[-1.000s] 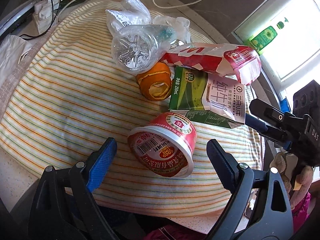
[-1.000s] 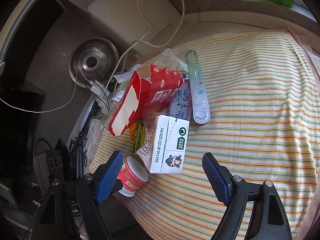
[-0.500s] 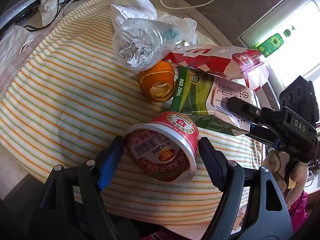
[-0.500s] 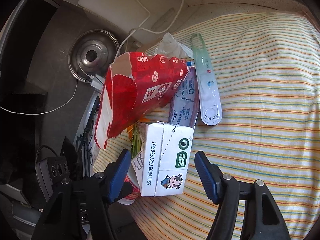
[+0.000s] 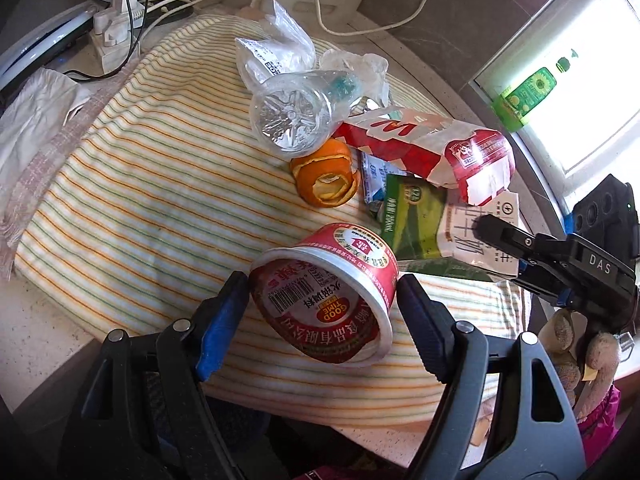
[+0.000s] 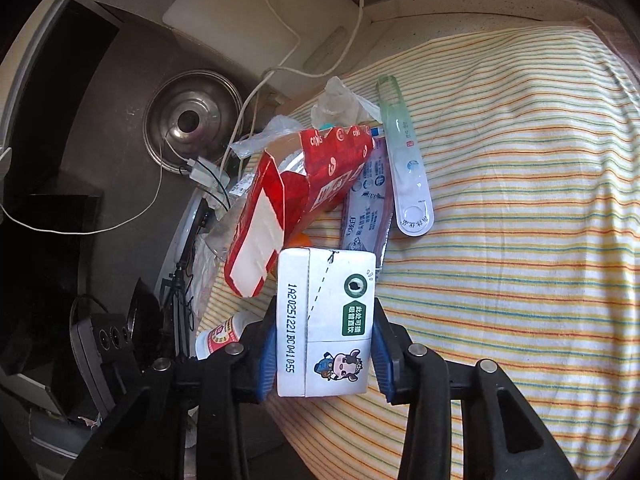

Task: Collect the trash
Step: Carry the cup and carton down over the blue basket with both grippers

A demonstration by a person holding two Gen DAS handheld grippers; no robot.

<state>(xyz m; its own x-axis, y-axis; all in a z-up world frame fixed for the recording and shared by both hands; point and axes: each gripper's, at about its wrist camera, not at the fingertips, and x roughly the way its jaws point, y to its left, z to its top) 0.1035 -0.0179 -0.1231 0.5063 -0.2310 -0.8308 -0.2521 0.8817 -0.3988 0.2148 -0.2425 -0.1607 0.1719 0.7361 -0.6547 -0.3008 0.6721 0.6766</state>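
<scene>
A striped yellow-and-white cloth covers the counter, litter heaped along its far side: a torn red-and-white paper bag lying over a clear crushed plastic bottle, curled orange peel just beside them. Right gripper is clamped on the white-and-green milk carton, blue pads pressed flat against both its sides, the carton's far end touching the red bag. Left gripper is spread about as wide as the tipped red-and-white paper cup between its fingers, left pad touching the rim, right one right at the cup's wall; a firm pinch, I can't tell.
</scene>
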